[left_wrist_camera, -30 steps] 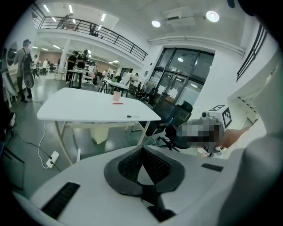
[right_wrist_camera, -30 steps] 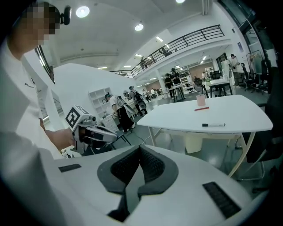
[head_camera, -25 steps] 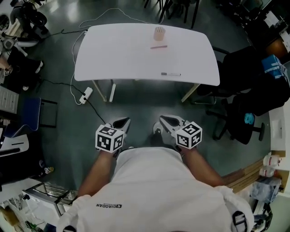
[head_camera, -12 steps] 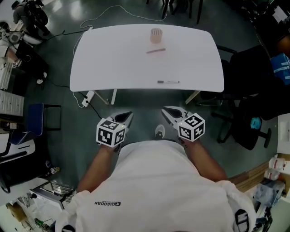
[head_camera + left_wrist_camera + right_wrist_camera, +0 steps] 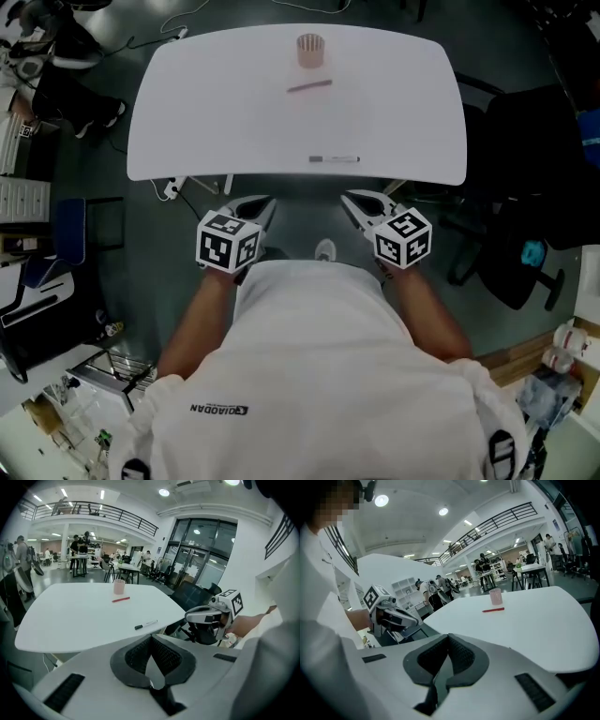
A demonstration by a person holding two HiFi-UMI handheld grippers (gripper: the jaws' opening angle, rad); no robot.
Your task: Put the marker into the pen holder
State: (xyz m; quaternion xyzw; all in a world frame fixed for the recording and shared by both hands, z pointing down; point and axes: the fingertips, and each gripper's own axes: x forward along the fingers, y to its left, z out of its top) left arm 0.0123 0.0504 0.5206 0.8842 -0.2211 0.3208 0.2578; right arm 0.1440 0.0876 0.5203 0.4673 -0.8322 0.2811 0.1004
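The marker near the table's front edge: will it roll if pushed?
Probably. The marker looks slim and round and lies flat on the smooth table, so a sideways push may roll it. It is close to the front edge, so it could drop off. It seems stiff and light.

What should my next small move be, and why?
Probably bring the right gripper forward over the near edge of the table toward the marker, opening its jaws on the way. It and the left gripper are both shut, empty and short of the table. The marker lies just ahead of the right one, far from the pen holder.
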